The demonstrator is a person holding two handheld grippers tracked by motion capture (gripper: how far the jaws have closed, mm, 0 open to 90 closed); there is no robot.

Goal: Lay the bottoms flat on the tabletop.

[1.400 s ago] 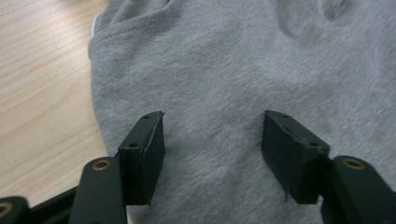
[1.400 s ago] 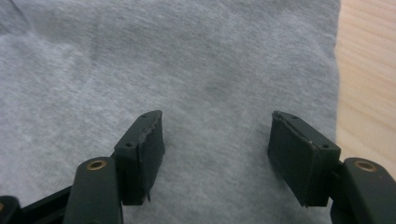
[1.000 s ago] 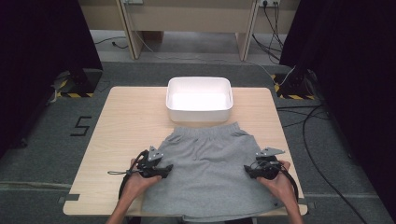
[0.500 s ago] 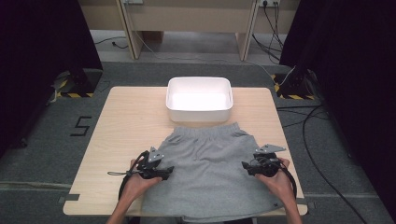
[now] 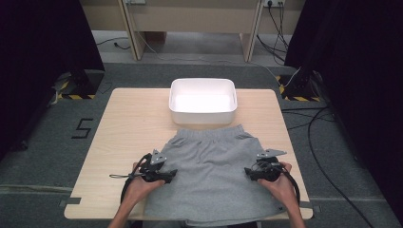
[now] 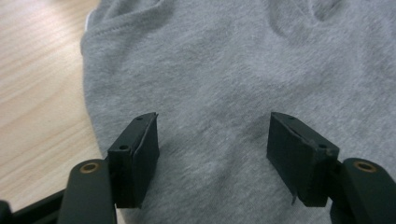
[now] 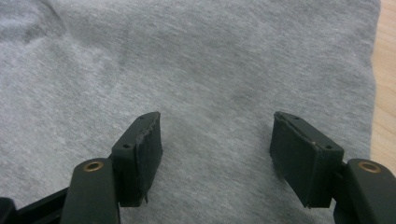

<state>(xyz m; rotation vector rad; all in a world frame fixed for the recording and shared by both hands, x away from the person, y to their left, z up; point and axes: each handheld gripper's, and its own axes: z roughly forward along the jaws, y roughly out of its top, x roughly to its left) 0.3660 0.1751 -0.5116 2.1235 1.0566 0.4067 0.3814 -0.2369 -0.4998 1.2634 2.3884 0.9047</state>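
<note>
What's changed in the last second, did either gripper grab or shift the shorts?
Almost nothing. The left gripper has just been opening a little wider; its jaws stand apart over the shorts with flat cloth between them, nothing pinched. The right gripper is open over the cloth as before. Both hands, the shorts and the white bin lie where they were.

light: even, overhead | glare: white bin (image 5: 203,100) blown out | surroundings: dark | focus: slightly soft | shadows: faint
</note>
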